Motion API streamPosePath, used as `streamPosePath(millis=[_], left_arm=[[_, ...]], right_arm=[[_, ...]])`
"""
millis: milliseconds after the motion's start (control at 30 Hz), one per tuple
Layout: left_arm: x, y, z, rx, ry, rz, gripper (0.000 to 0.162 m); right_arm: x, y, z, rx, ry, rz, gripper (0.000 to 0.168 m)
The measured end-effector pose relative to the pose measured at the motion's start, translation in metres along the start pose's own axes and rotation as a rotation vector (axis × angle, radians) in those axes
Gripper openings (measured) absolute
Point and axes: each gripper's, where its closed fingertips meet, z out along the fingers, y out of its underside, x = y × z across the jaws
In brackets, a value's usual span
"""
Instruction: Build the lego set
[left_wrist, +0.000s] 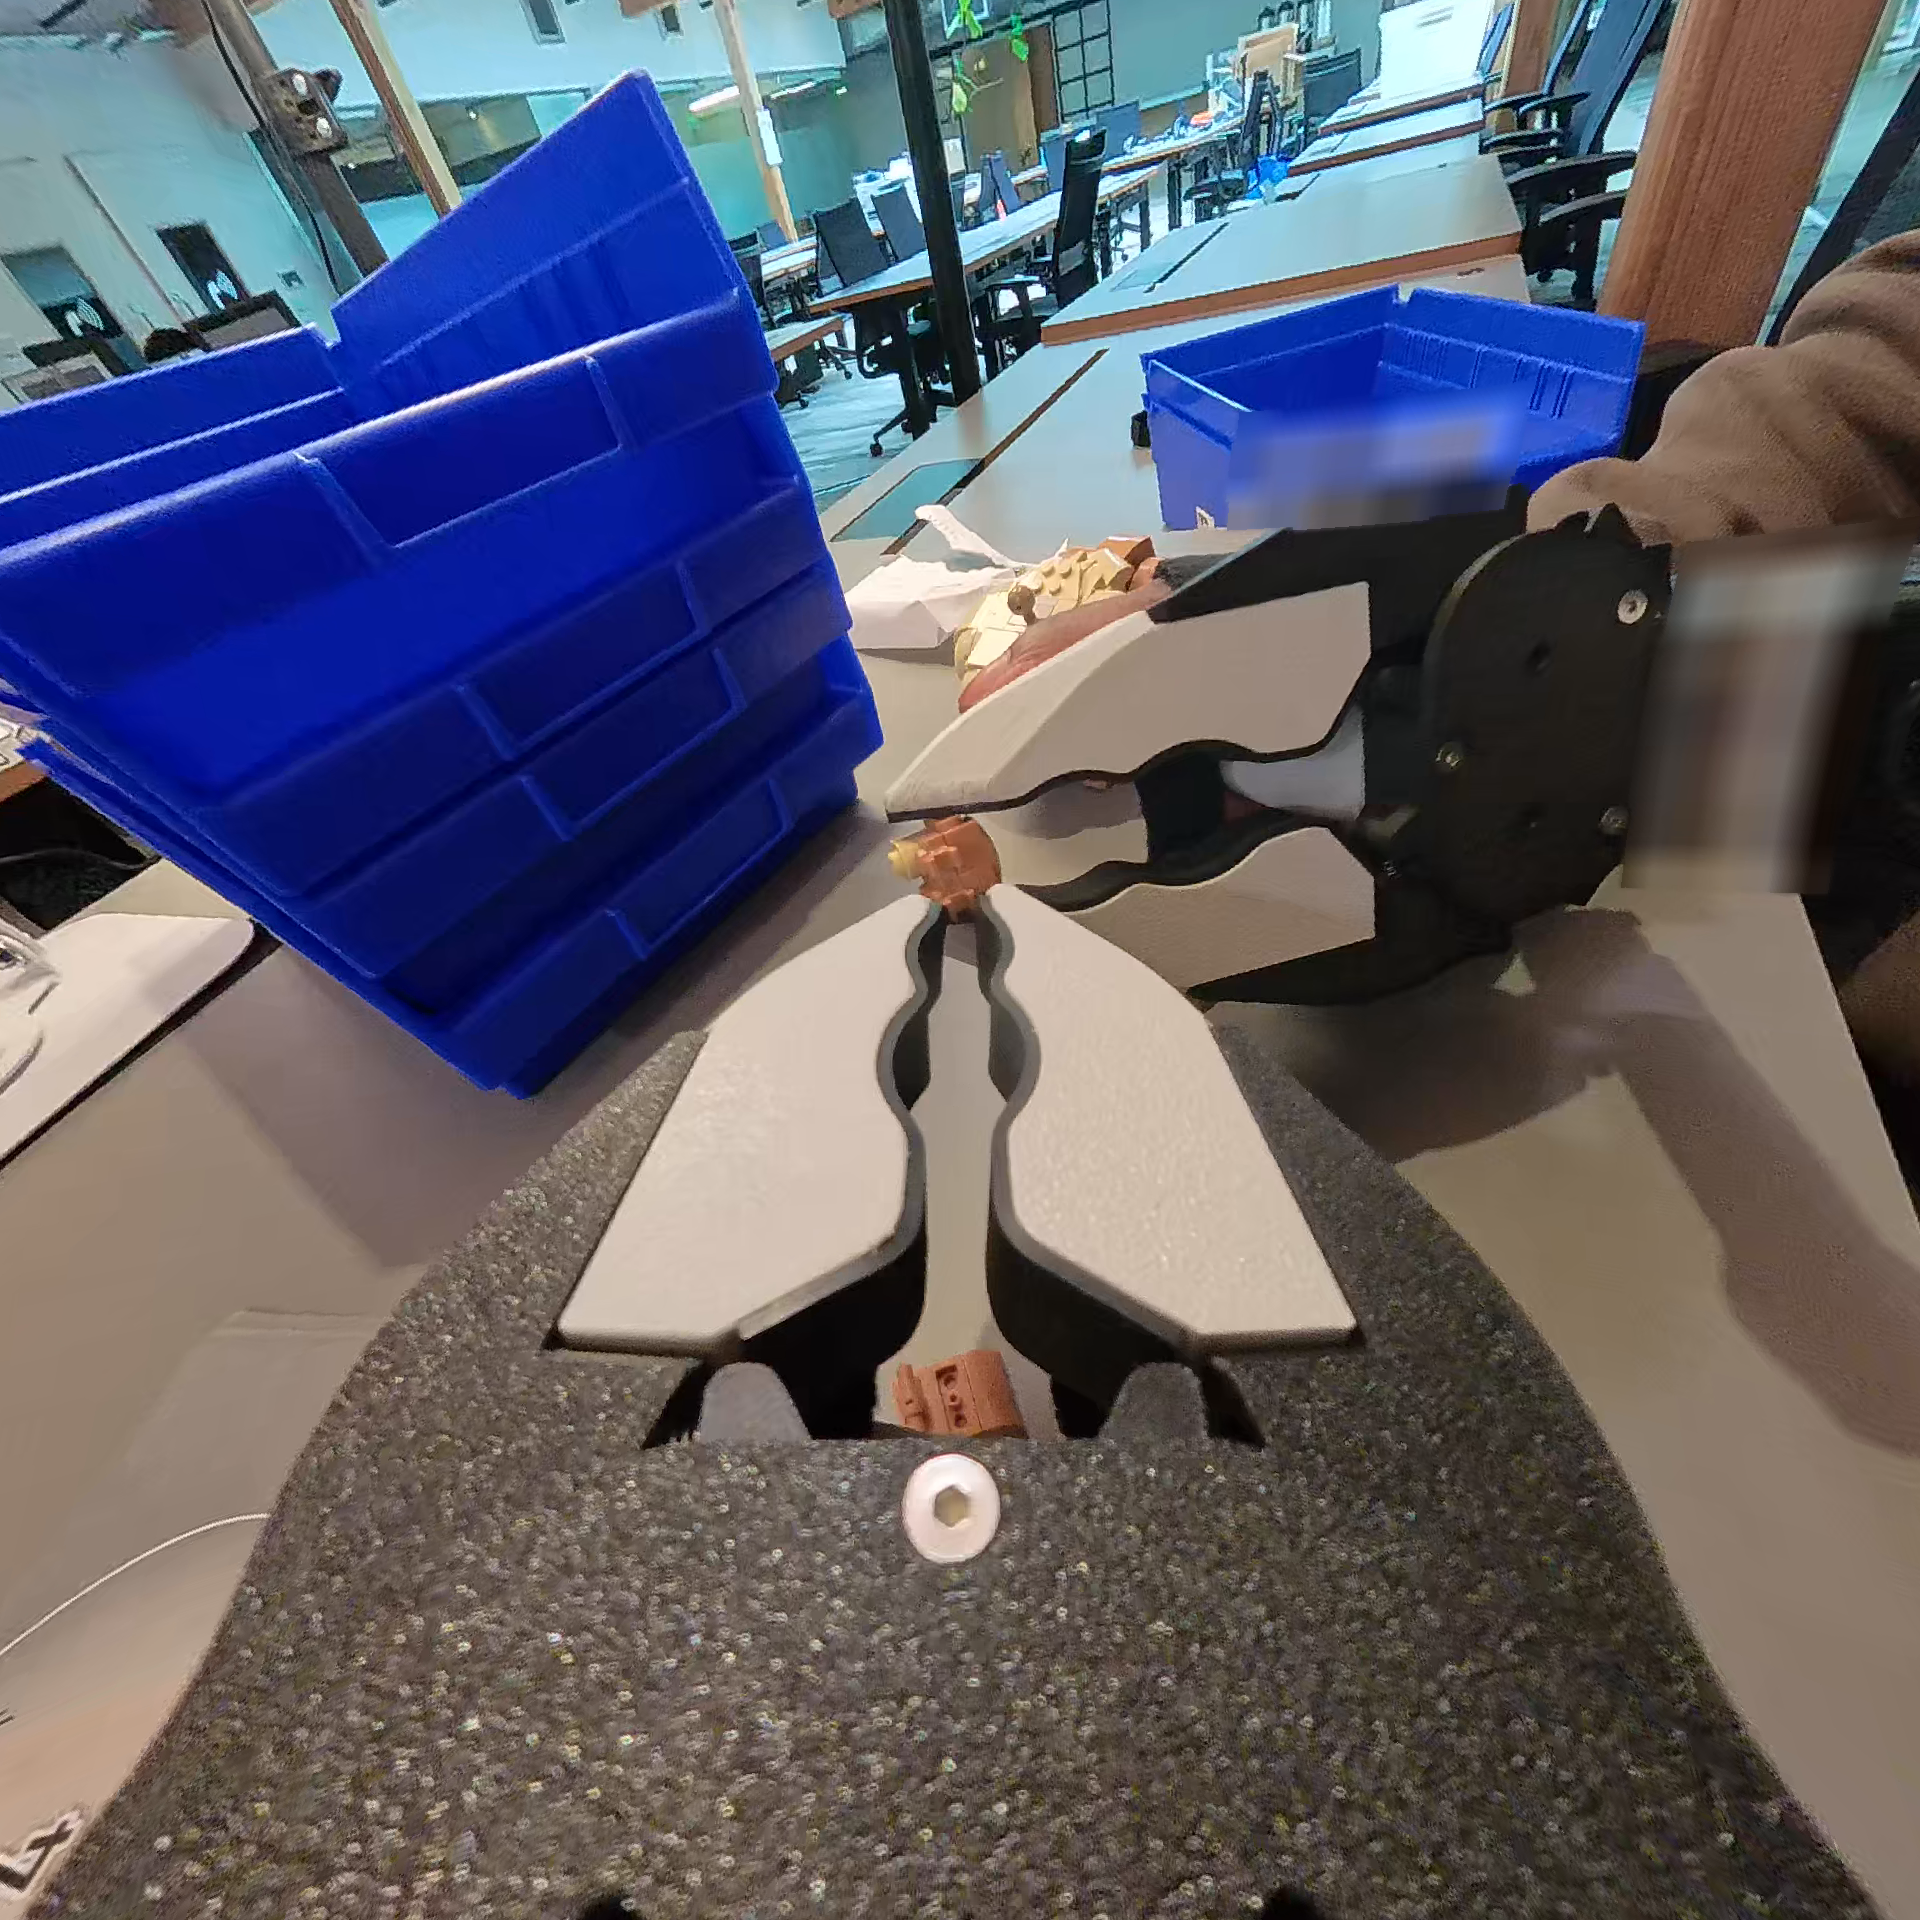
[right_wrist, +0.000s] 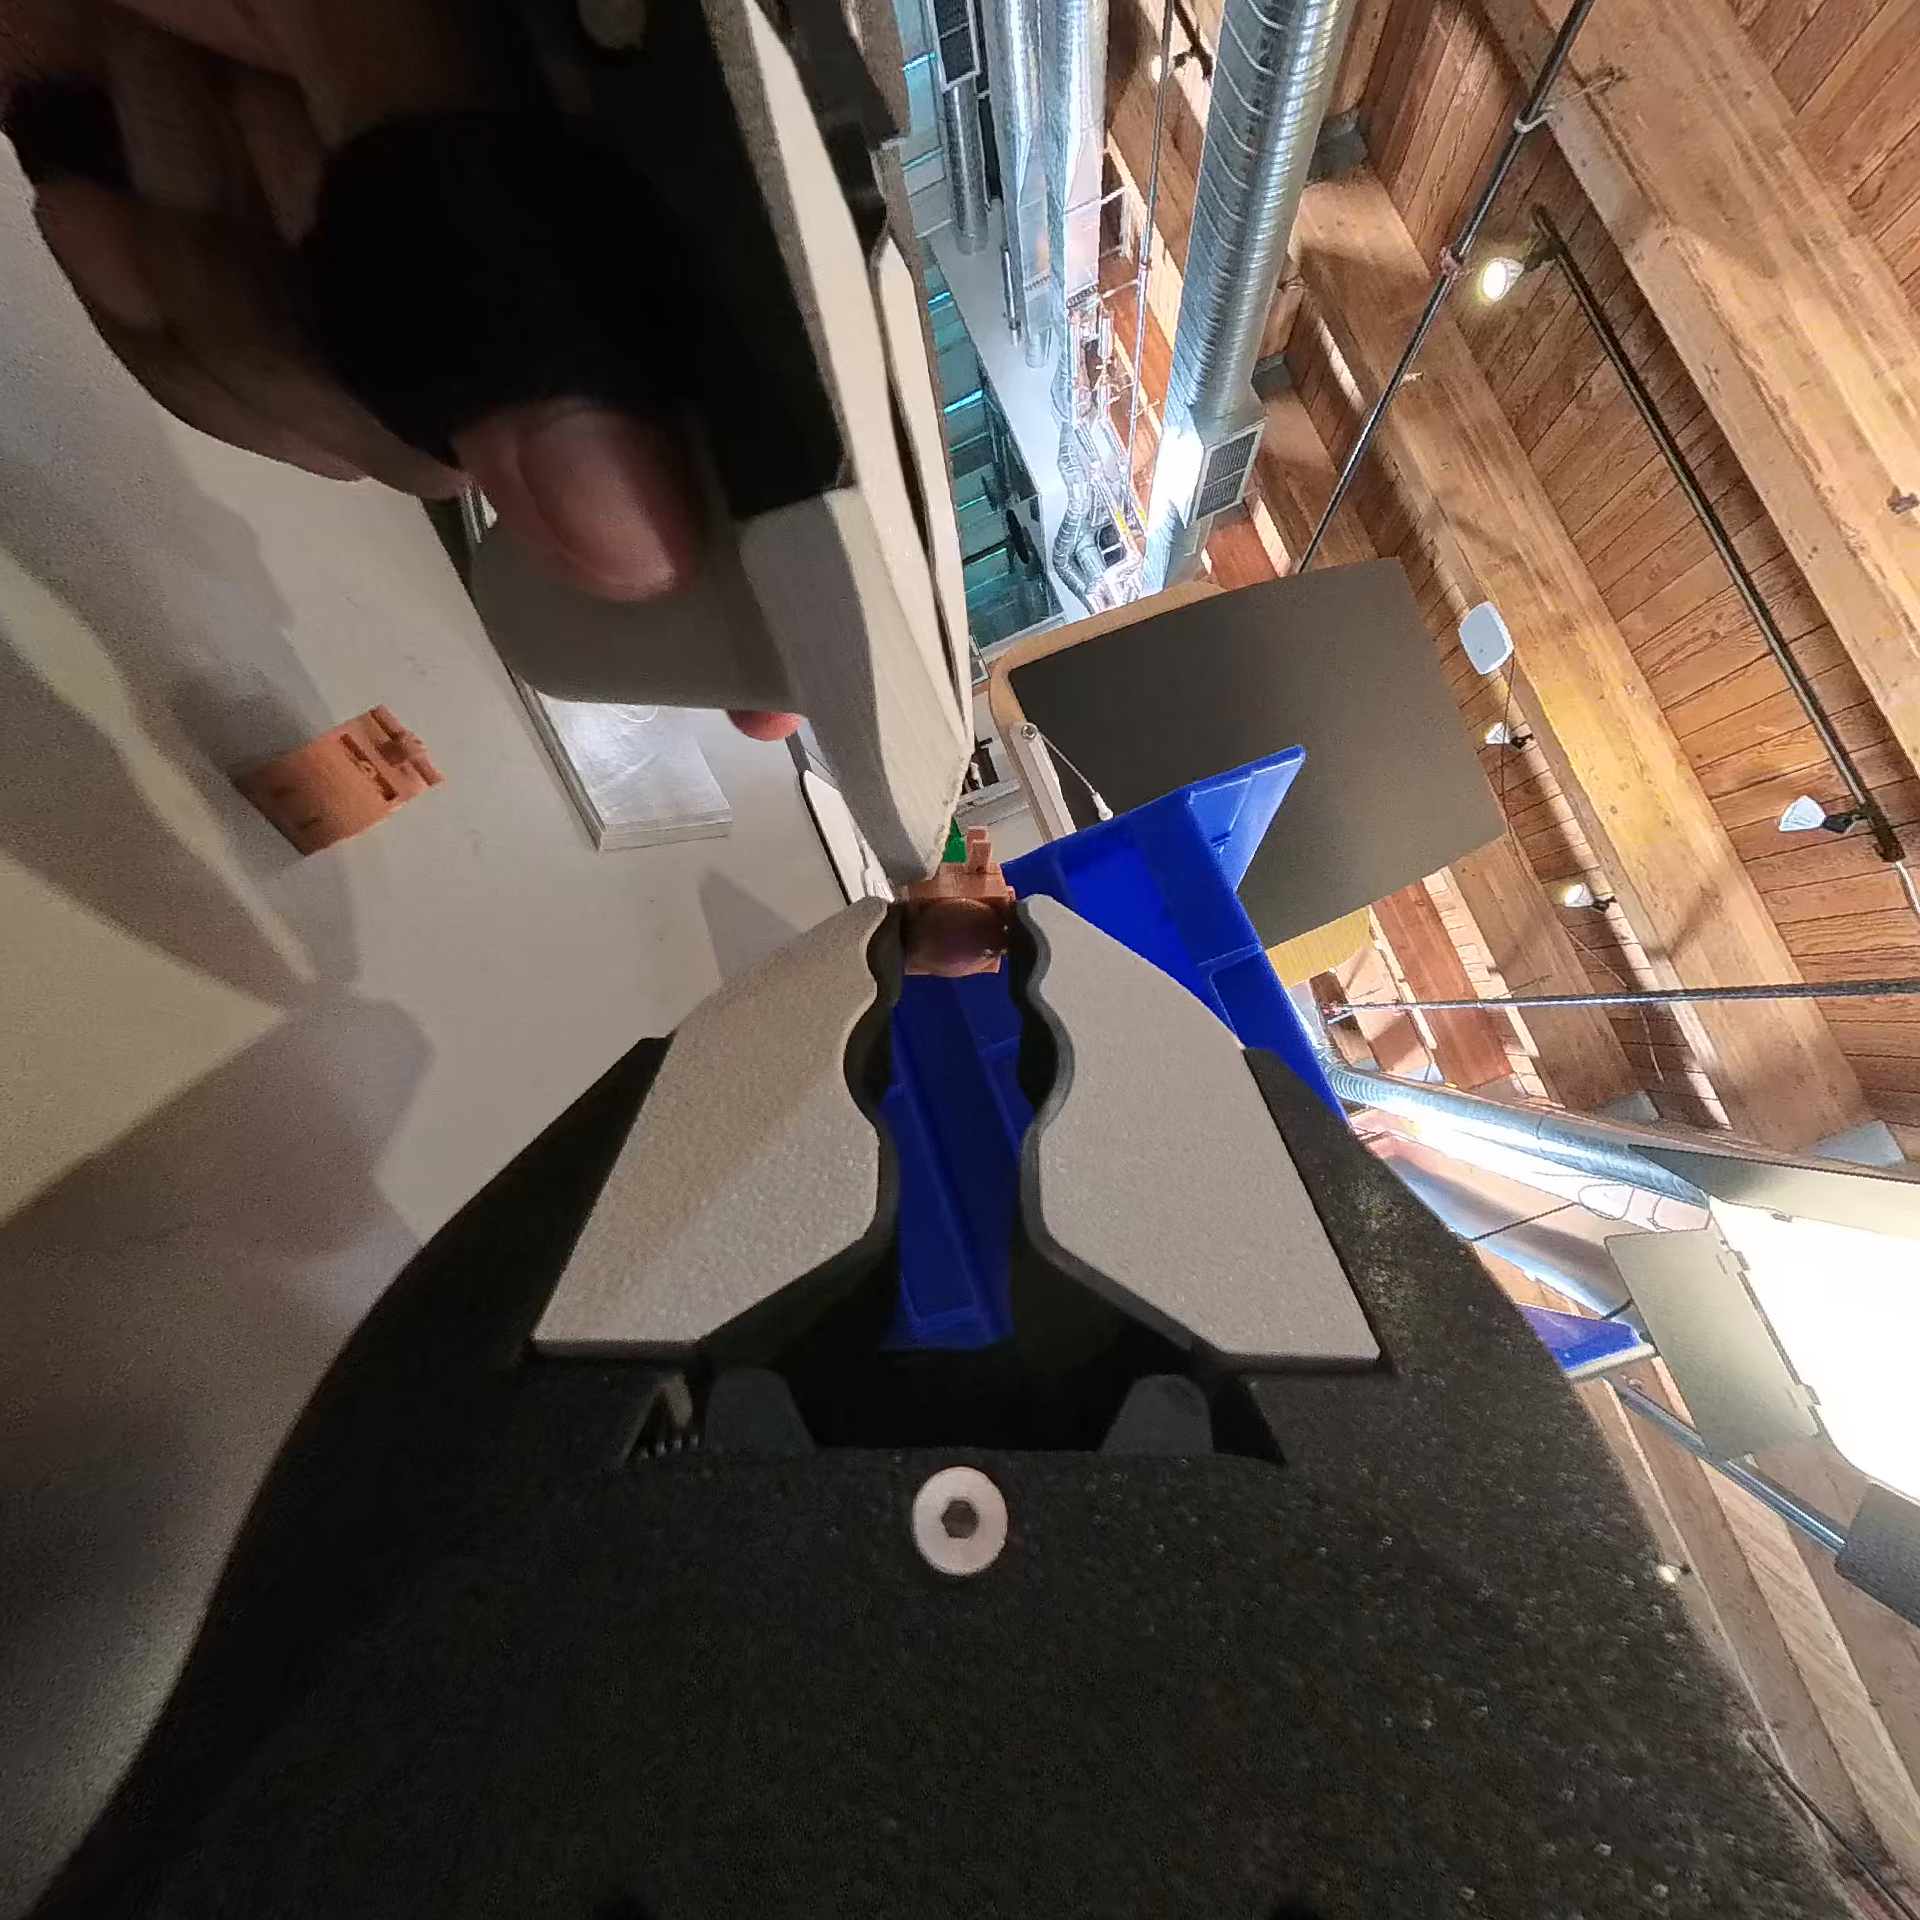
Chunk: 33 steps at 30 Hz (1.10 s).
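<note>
Brown plastic, hard and very small: a lego sub-assembly (left_wrist: 945, 854) of reddish-brown pieces with a tan stud at one end hangs in the air above the grey table (left_wrist: 312, 1143), pinched between both tools at once. The left gripper (left_wrist: 961, 914) has its two fingertips closed on the lower end of the piece, and the right gripper (right_wrist: 954, 935), coming in from the side, is closed on a rounded brown part of the same piece. By my judgement it is nearly weightless, stiff and smooth, so it could twist or pop out of a tip-only hold; the flat brick sides look like the safest places to grip, and the joins between pieces may separate under side pressure. Its long axis is hard to read at this size (it seems to run roughly across the left wrist view, tan end pointing toward the bins). Under the left gripper a second brown brick piece (left_wrist: 954, 1392) lies on the table. Beyond the right gripper sits a tan and brown lego build (left_wrist: 1060, 608) beside crumpled white paper (left_wrist: 914, 592). To the left rises a stack of blue bins (left_wrist: 416, 644); another blue bin (left_wrist: 1382, 384) stands farther back.
</note>
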Motion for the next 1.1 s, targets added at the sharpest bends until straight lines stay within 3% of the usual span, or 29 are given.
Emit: streamPosePath(millis=[233, 367, 567, 1100], left_arm=[[0.003, -0.008, 0.000, 0.057, 0.036, -0.056, 0.011], [0.007, -0.015, -0.001, 0.109, 0.168, -0.296, 0.025], [0.009, -0.015, 0.000, 0.117, 0.281, -0.527, 0.029], [0.044, -0.030, -0.017, 0.209, 0.591, -0.416, 0.032]], right_arm=[[0.008, -0.005, -0.004, 0.039, 0.062, -0.060, 0.019], [0.012, -0.009, -0.006, 0.053, 0.101, -0.108, 0.019], [0.012, -0.015, -0.009, 0.081, 0.125, -0.144, 0.019], [0.018, -0.051, -0.032, 0.347, 0.114, -0.023, 0.019]])
